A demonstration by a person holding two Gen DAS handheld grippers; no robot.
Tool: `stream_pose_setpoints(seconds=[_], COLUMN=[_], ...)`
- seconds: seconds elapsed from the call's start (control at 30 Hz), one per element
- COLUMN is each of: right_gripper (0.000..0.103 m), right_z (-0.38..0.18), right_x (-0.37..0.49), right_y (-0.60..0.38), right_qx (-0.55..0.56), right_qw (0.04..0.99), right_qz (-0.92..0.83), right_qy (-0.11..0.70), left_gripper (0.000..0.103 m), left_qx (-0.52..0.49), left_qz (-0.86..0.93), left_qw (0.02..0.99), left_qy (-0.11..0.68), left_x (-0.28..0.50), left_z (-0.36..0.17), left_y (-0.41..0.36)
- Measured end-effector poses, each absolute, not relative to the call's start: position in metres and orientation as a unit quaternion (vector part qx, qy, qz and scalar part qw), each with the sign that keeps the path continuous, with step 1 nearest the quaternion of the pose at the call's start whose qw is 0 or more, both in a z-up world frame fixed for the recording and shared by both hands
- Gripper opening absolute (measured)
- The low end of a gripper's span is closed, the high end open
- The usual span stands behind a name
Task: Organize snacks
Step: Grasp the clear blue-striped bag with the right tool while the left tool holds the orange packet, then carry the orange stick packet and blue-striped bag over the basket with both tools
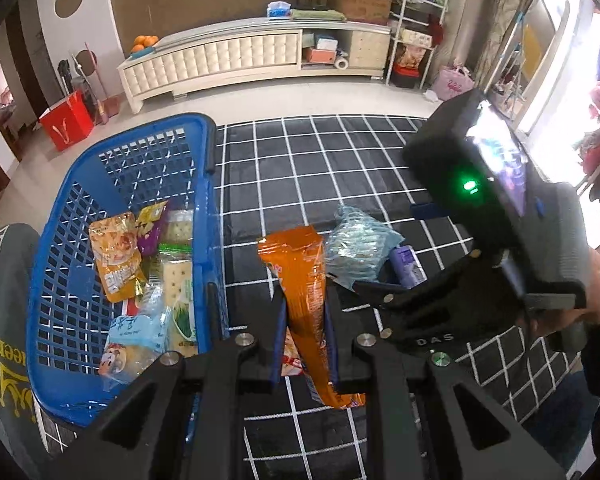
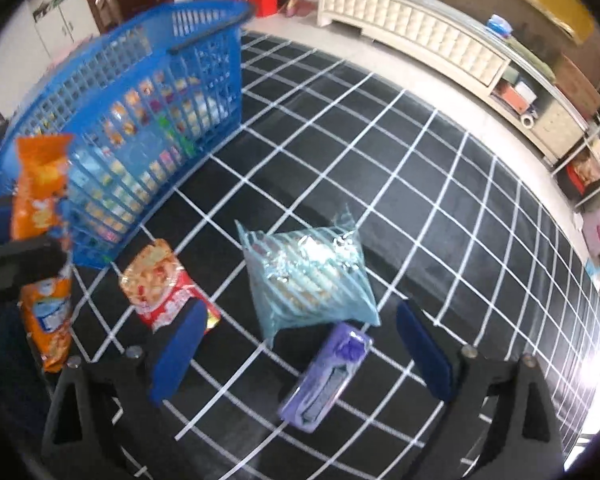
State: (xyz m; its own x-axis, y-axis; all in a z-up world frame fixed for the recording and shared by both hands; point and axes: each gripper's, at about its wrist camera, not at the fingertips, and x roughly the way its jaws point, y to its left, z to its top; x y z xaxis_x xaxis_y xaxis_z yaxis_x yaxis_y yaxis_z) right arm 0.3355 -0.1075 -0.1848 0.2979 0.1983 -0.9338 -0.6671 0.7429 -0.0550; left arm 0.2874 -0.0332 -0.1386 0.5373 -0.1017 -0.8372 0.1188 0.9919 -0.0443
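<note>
So the left tool (image 1: 305, 312) is clamped on a long orange snack pack (image 1: 306, 280), holding it up in the air just beside the blue basket (image 1: 60, 240). The basket already has a bunch of packets in it. The right tool (image 2: 300, 350) has its fingers spread wide apart with nothing between them, hovering over a purple packet (image 2: 328, 376). A striped light-blue bag (image 2: 306, 276) and a red snack bag (image 2: 160, 284) lie on the black checked surface (image 2: 420, 200) close by.
</note>
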Motion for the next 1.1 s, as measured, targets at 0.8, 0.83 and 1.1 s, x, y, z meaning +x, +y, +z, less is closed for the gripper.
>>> stream_pose_setpoints(seconds=[0.8, 0.83, 1.1], right_gripper=[0.064, 0.064, 0.064], right_z=[-0.143, -0.134, -0.080], right_x=[0.302, 0.296, 0.262], right_y=[-0.135, -0.135, -0.128], right_qx=[-0.226, -0.227, -0.244], right_qw=[0.823, 0.827, 0.846], right_qz=[0.313, 0.310, 0.290], right_qy=[0.418, 0.411, 0.376], left_gripper=[0.015, 0.015, 0.015], left_qx=[0.076, 0.075, 0.065], left_qz=[-0.057, -0.061, -0.080], left_qw=[0.883, 0.885, 0.903], left_qy=[0.460, 0.456, 0.417], left_x=[0.285, 0.280, 0.239], left_z=[-0.125, -0.121, -0.083], left_y=[-0.054, -0.054, -0.040])
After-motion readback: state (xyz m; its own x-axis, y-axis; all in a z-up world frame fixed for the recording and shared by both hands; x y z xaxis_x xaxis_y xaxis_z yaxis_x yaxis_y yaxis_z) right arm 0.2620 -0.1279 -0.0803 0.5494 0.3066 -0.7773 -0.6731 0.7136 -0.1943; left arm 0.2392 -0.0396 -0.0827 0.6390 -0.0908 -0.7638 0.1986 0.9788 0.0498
